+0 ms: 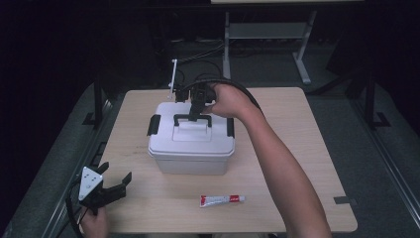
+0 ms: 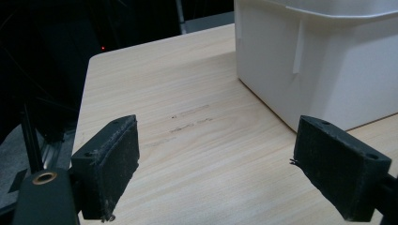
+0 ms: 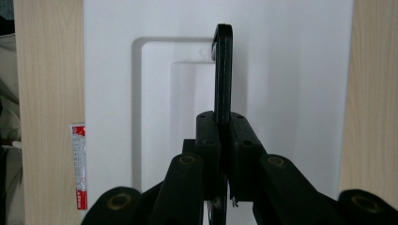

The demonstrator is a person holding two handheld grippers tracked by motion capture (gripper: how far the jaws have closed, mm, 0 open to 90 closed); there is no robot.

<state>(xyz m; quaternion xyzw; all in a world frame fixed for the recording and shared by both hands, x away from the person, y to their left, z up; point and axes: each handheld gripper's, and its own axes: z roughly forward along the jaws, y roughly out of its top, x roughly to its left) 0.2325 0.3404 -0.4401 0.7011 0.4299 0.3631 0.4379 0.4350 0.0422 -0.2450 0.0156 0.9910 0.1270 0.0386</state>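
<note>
Standing near the middle of the pale wood-grain table [image 1: 297, 148] is a white rectangular plastic storage box [image 1: 190, 148], its flat white lid [image 1: 163, 139] fitted on top, so nothing of what is inside can be seen. Black clip latches sit at the lid's two short ends, and a thin black carrying handle [image 1: 193, 118] stands upright over a recessed panel in the lid's centre. The right gripper [image 1: 197, 106] comes down on the box from above, the person's forearm stretching across the table from the lower right; in the right gripper view its two black jaws are pressed together on the handle [image 3: 222, 70], pinching the bar edge-on between the pads. The left gripper [image 1: 116, 186] hangs over the table's near left corner, well apart from the box, with the grey three-cornered plate on top; in the left gripper view its jaws stand wide with bare tabletop between them, and the box's white wall [image 2: 328, 61] rises just beyond the right-hand jaw. A small white and red tube [image 1: 222, 200] lies flat on the table in front of the box, near its front wall but not touching it
</note>
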